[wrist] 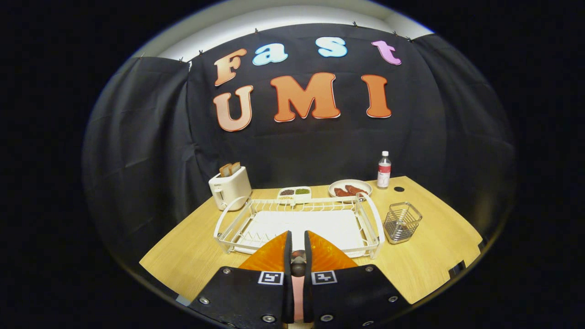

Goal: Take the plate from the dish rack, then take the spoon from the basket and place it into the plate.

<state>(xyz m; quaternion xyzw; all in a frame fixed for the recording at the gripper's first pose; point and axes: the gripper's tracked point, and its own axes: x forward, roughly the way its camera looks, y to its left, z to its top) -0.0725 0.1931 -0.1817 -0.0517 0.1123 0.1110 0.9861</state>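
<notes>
A: Gripper view. What are the fingers (297, 242) doing?

B: They are almost closed, with just a thin gap. Something small sits low in the gap, but I cannot tell what it is or if both fingers press it.

A: What is just past them?

B: The rack (299, 219) on the bench (434, 256). I see a white tray in it, and no dish standing in its wires.

A: And the basket (401, 222)?

B: It is a wire one, beside the rack on the right. I cannot tell if a spoon is inside.

A: Any plate (350, 188)?

B: One sits behind the rack with red food on it. Next to it is a dish (295, 193) with two parts, dark bits in one, green in the other.

A: What else?

B: A toaster (230, 188) with bread in its slots, and a bottle (384, 170).
</notes>
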